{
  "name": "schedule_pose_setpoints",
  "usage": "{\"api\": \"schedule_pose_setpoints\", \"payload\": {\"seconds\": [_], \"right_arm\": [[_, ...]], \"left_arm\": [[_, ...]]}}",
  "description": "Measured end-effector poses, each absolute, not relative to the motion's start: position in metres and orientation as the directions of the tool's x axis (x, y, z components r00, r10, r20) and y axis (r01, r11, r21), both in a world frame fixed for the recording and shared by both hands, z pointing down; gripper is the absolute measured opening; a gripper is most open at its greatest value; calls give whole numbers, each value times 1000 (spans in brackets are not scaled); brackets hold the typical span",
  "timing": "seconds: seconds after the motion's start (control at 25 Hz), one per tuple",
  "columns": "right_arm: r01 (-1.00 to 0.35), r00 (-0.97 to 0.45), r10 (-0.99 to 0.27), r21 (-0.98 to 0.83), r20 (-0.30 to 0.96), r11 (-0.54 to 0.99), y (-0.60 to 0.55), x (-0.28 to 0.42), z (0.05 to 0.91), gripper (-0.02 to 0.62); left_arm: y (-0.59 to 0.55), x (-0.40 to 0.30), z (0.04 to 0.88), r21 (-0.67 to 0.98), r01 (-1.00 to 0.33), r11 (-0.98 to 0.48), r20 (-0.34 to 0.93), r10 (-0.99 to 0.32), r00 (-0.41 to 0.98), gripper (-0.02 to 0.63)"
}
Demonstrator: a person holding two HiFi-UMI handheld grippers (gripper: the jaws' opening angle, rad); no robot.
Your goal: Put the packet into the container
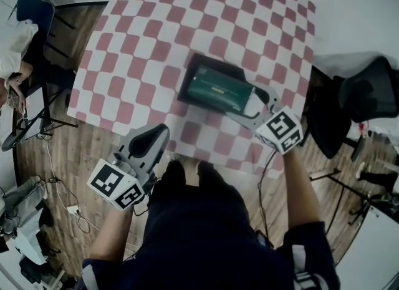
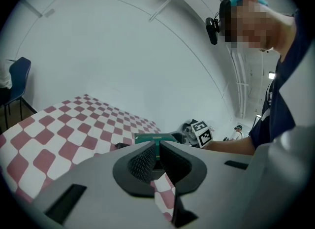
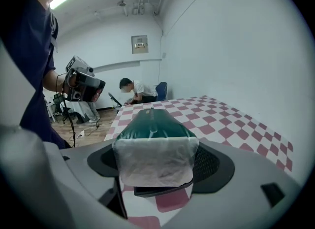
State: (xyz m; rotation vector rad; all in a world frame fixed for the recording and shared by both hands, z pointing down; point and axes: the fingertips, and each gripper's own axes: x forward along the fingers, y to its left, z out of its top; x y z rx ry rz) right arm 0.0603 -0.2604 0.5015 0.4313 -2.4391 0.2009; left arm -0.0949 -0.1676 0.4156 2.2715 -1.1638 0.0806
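Note:
A dark green packet (image 1: 218, 89) with a white end lies in a shallow black container (image 1: 186, 87) on the pink-and-white checked table (image 1: 143, 52). My right gripper (image 1: 259, 100) is shut on the packet's white end at the container's right side. In the right gripper view the packet (image 3: 150, 124) runs away from the jaws, and the container's black rim (image 3: 162, 191) shows under it. My left gripper (image 1: 153, 138) hangs shut and empty off the table's near edge. From the left gripper (image 2: 157, 156) view I see the packet (image 2: 152, 138) edge-on.
A black office chair (image 1: 368, 95) stands right of the table and a blue chair (image 1: 34, 8) at the far left. A seated person (image 1: 12, 58) is at the left edge. Cables (image 1: 62, 195) and stands lie on the wooden floor.

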Motion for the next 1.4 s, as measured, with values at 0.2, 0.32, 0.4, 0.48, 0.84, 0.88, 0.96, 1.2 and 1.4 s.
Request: {"api": "schedule_pose_setpoints", "payload": {"seconds": [0.2, 0.32, 0.4, 0.48, 0.84, 0.88, 0.96, 1.2, 1.4], "right_arm": [[-314, -724, -224, -22, 652, 949, -265, 50, 525, 413], [-300, -709, -207, -22, 674, 954, -266, 49, 542, 413], [-290, -702, -204, -12, 683, 957, -268, 47, 551, 413], [-281, -694, -203, 0, 691, 960, -270, 44, 557, 413], [-224, -660, -188, 49, 727, 973, -270, 29, 577, 413], [-220, -656, -181, 44, 733, 974, -270, 30, 580, 413], [-207, -649, -166, 37, 743, 978, -268, 29, 585, 413], [-209, -647, -150, 16, 747, 978, -268, 28, 589, 414], [-210, -655, -127, -18, 745, 977, -267, 29, 589, 416]], "left_arm": [[-167, -96, 427, 479, -772, -419, 330, -729, 600, 43], [-167, -98, 434, 486, -776, -402, 340, -731, 591, 43], [-166, -98, 438, 491, -778, -392, 346, -732, 587, 43], [-165, -98, 442, 497, -779, -383, 353, -731, 585, 43], [-162, -98, 451, 509, -777, -371, 364, -725, 585, 43], [-162, -97, 451, 510, -776, -371, 365, -724, 586, 43], [-161, -97, 452, 511, -775, -372, 366, -721, 588, 43], [-160, -92, 454, 514, -767, -385, 362, -713, 601, 43], [-160, -87, 454, 516, -759, -398, 358, -704, 613, 43]]}}
